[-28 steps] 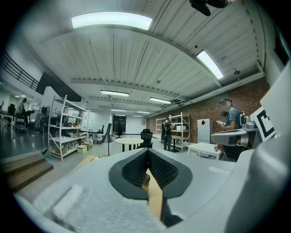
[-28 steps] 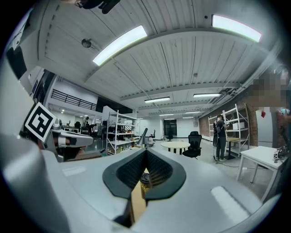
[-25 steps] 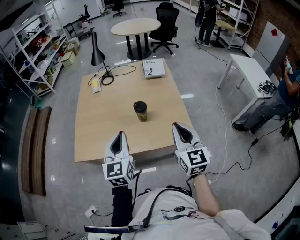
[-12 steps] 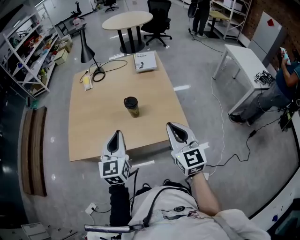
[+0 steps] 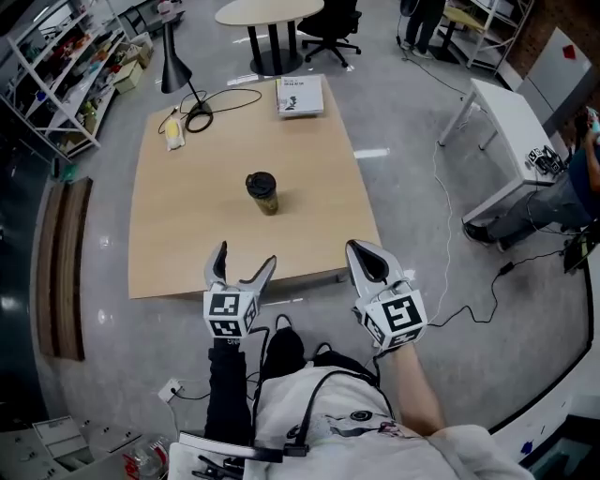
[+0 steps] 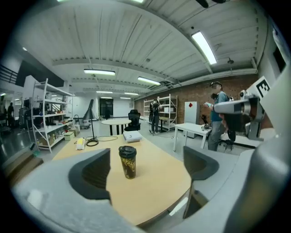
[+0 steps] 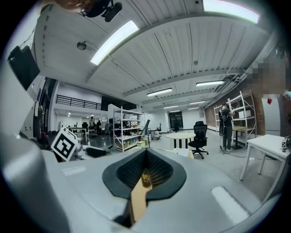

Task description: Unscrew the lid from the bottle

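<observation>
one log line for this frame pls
phase: pre-grasp | left gripper: jaws just been opening, empty | right gripper: shut, empty | bottle: upright on table, lid on, untouched

**The workshop around me**

Below me, a pale wooden table (image 5: 206, 234) fills the middle of the head view, standing on a glossy grey floor (image 5: 103, 356). Metal shelving racks (image 5: 56, 75) crowded with boxes run along the upper left, and a long brown wooden bench (image 5: 61, 272) lies at the left edge. At the top centre a round table (image 5: 267, 11) stands with a black office chair (image 5: 333, 19) just beside it. A white table (image 5: 511, 117) sits at the upper right, and black cables (image 5: 469, 314) trail over the floor at the right. Ahead of me, a brick wall (image 6: 202, 91) closes the right side. The white ribbed ceiling (image 6: 136, 41) carries long strip lights (image 6: 203, 47).
</observation>
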